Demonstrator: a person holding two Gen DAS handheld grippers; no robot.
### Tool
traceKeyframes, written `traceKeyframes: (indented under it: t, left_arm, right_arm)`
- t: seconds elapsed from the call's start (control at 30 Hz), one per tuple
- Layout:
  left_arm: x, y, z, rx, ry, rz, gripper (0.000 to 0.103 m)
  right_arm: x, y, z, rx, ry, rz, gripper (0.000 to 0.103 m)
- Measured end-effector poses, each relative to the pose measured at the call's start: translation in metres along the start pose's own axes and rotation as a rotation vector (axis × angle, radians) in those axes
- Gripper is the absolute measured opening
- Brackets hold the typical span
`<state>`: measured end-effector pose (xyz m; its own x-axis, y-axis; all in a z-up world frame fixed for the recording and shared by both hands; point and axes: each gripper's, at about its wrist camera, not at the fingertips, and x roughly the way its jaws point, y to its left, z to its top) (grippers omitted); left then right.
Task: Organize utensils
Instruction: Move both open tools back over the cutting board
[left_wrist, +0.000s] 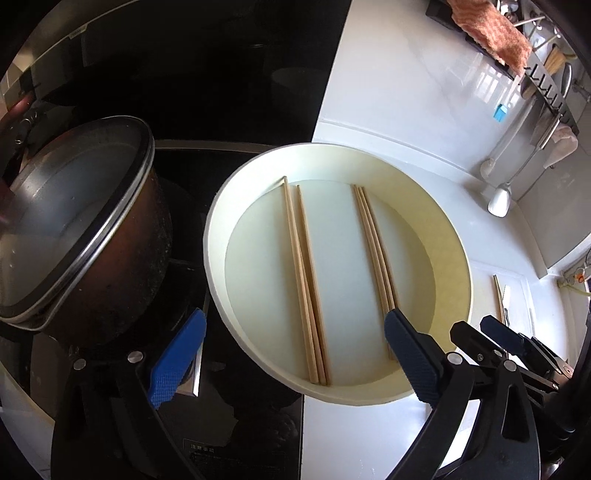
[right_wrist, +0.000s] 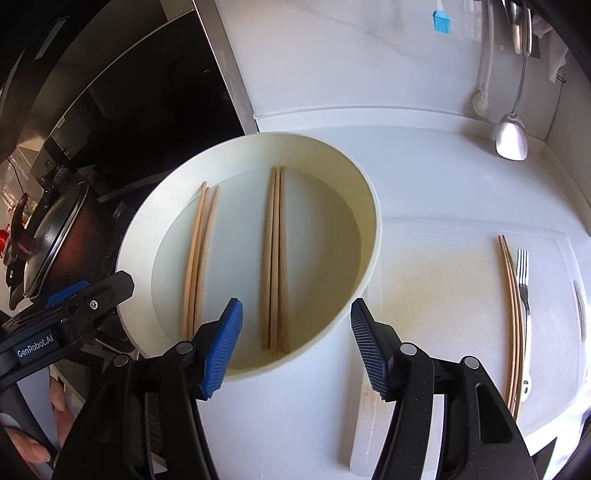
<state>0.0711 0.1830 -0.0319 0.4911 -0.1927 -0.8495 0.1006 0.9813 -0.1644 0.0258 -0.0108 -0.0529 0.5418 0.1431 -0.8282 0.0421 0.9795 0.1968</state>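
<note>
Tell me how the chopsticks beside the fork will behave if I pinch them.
The chopsticks look thin, stiff and light, so they should lift easily. They lie flat on the white board, close against the fork, so the pads may catch it too. Being slim sticks, they could slide apart or roll.

Counts: 1 white basin (right_wrist: 369, 206) w/ 2 bundles of chopsticks inside, left bundle (right_wrist: 197, 258) 3 sticks, middle bundle (right_wrist: 275, 258) 3. On the tabletop (right_wrist: 424, 177): 1 more chopstick bundle (right_wrist: 511, 314), approx 3, exact no. unclear, & 1 fork (right_wrist: 523, 284). 1 lidded pot (left_wrist: 85, 229). 1 blue brush (right_wrist: 442, 21), 1 metal spatula (right_wrist: 511, 136).
</note>
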Motion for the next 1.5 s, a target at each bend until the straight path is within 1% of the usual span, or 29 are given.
traceKeyframes:
  t: [0.13,0.3,0.53,0.67,0.8,0.93,1.0,1.1,1.2,1.33,1.5]
  left_arm:
    - [0.0,-0.017,-0.007,0.048,0.009,-0.035,0.095]
    - [-0.001,-0.049,-0.012,0.098,-0.005,-0.08,0.096]
    - [-0.002,-0.113,-0.024,0.158,-0.024,-0.157,0.096]
    - [0.001,-0.156,-0.039,0.168,-0.023,-0.175,0.096]
    - [0.007,-0.196,-0.061,0.155,-0.011,-0.16,0.096]
    - [0.009,-0.226,-0.089,0.092,-0.003,-0.095,0.096]
    - [0.009,-0.237,-0.102,0.06,-0.005,-0.075,0.096]
    - [0.007,-0.252,-0.116,0.033,-0.008,-0.015,0.096]
    - [0.001,-0.258,-0.123,-0.003,-0.021,0.0,0.096]
    - [0.001,-0.261,-0.124,-0.013,-0.031,0.032,0.096]
    - [0.016,-0.259,-0.125,-0.001,-0.075,0.054,0.096]
  right_arm:
    - [-0.016,-0.018,-0.014,0.027,-0.019,-0.039,0.06]
    - [-0.033,-0.054,-0.033,0.098,-0.027,-0.105,0.061]
    - [-0.065,-0.123,-0.062,0.19,-0.059,-0.201,0.061]
    - [-0.082,-0.169,-0.082,0.223,-0.068,-0.238,0.061]
    - [-0.097,-0.214,-0.1,0.215,-0.084,-0.23,0.061]
    - [-0.102,-0.257,-0.113,0.165,-0.083,-0.188,0.061]
    - [-0.104,-0.273,-0.116,0.144,-0.101,-0.16,0.061]
    - [-0.101,-0.294,-0.118,0.12,-0.097,-0.113,0.061]
    - [-0.095,-0.302,-0.113,0.103,-0.099,-0.081,0.061]
    - [-0.086,-0.302,-0.108,0.11,-0.113,-0.038,0.061]
    - [-0.072,-0.295,-0.105,0.131,-0.165,-0.034,0.061]
